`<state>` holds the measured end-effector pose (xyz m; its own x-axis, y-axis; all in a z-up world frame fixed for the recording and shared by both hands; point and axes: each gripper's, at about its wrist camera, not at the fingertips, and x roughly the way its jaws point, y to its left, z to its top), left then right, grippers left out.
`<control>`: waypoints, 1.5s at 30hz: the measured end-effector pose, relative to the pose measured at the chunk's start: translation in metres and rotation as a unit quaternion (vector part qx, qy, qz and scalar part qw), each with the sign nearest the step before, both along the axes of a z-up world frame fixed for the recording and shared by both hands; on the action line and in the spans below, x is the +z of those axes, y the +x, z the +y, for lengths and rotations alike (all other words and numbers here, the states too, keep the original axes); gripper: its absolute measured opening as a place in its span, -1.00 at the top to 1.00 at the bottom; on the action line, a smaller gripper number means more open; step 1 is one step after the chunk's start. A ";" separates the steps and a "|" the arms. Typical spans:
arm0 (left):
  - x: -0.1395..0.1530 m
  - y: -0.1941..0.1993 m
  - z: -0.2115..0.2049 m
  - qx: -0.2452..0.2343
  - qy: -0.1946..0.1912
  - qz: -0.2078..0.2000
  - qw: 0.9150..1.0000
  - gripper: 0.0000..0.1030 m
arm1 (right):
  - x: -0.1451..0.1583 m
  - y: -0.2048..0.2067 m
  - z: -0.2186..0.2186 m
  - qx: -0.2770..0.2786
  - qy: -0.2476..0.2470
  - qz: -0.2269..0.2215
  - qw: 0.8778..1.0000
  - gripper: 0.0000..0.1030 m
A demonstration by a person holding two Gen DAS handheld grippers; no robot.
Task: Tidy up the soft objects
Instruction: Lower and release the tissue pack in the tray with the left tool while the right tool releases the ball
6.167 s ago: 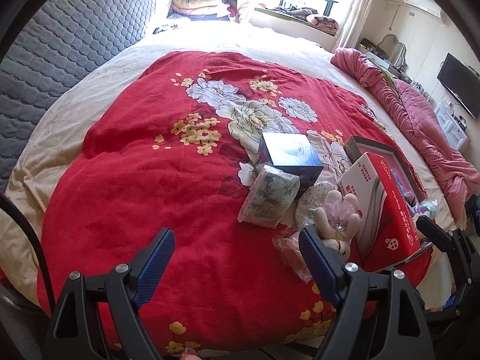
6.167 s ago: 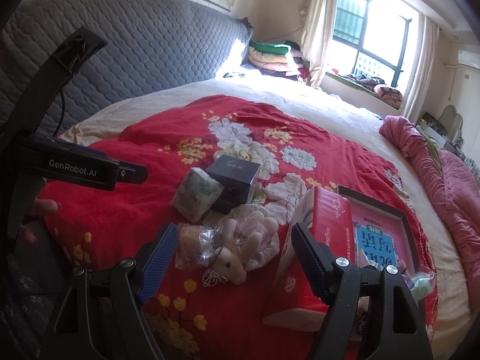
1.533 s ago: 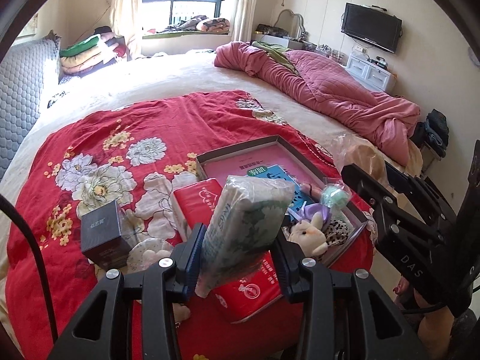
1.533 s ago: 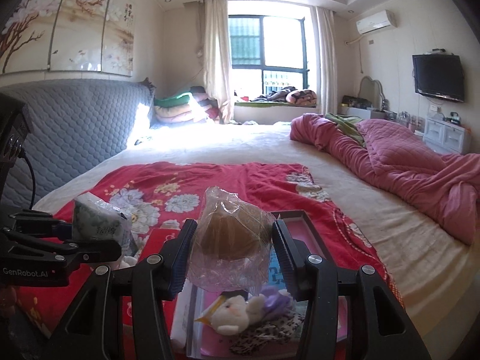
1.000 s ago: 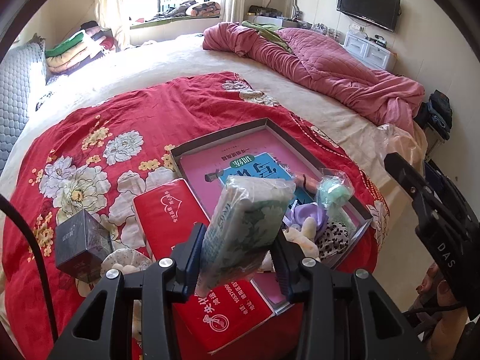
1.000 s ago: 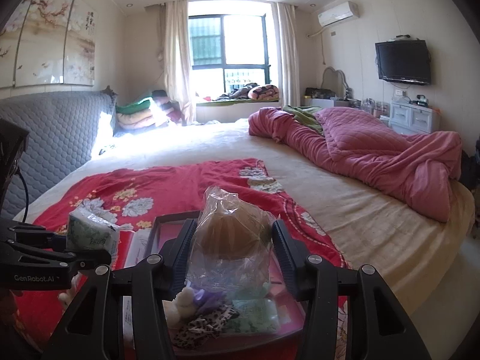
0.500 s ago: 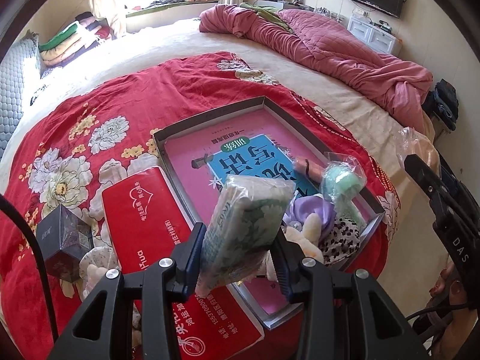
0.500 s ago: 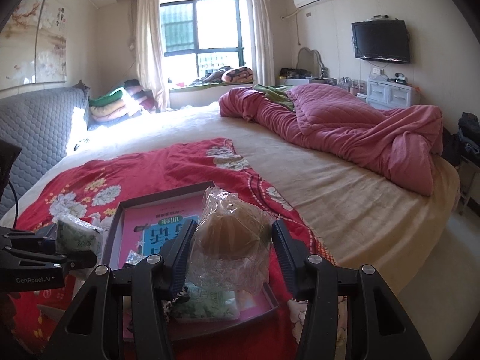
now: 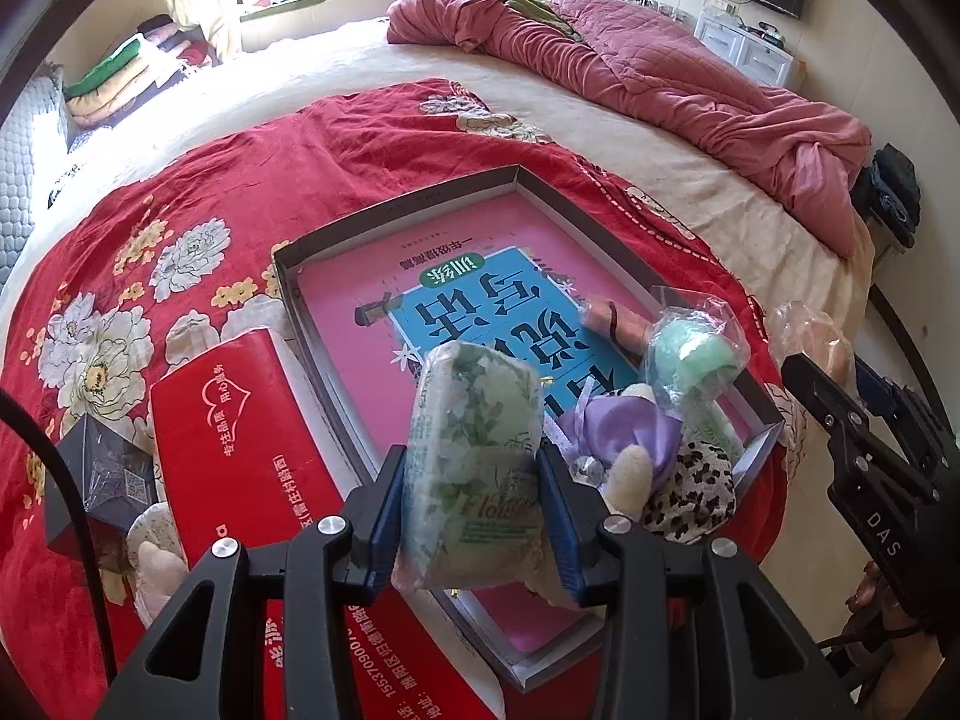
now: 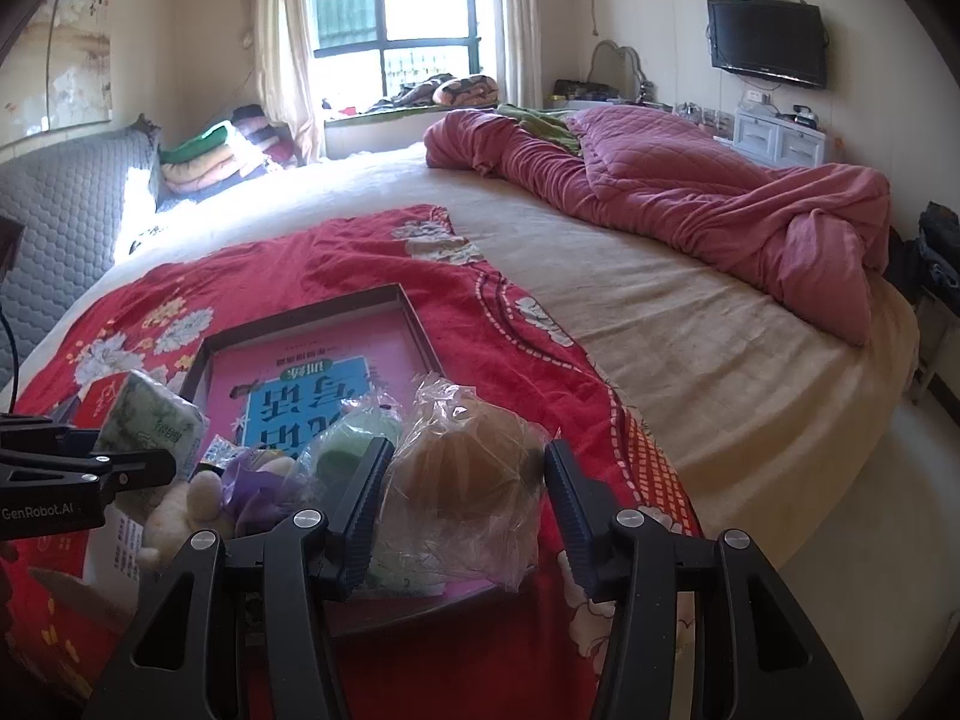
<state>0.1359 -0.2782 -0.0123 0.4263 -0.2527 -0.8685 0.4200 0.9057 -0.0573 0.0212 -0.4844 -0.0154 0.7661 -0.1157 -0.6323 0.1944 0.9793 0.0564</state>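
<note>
My left gripper (image 9: 471, 483) is shut on a green floral tissue pack (image 9: 474, 408), held upright above the near end of a grey-rimmed tray (image 9: 408, 204) with a pink and blue bottom. In the tray's near right corner lie a bagged green item (image 9: 690, 354), a purple and cream plush (image 9: 624, 438) and a leopard-print piece (image 9: 690, 492). My right gripper (image 10: 467, 498) is shut on a brown soft item in a clear plastic bag (image 10: 474, 456), above the tray's near right edge (image 10: 420, 312). The tissue pack (image 10: 150, 420) shows at the left of the right wrist view.
A red box (image 9: 240, 438) lies left of the tray, with a dark box (image 9: 96, 480) and a pale plush (image 9: 156, 552) beside it. All sit on a red floral blanket (image 9: 300, 138). A pink quilt (image 10: 690, 210) is bunched at the far right; the bed edge drops off right.
Both grippers have sunk and tipped down toward the tray, which now looks larger and closer in both views. Both grips are unchanged.
</note>
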 end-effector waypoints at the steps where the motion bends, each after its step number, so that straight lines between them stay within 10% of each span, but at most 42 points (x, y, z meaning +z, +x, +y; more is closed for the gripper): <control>1: -0.002 0.001 0.000 0.000 -0.001 0.004 1.000 0.18 | -0.002 0.001 0.000 0.001 0.000 0.004 1.000 -0.03; 45: -0.012 0.007 0.001 0.006 -0.039 0.018 0.999 0.18 | -0.035 0.036 0.015 0.040 0.009 0.024 0.999 -0.05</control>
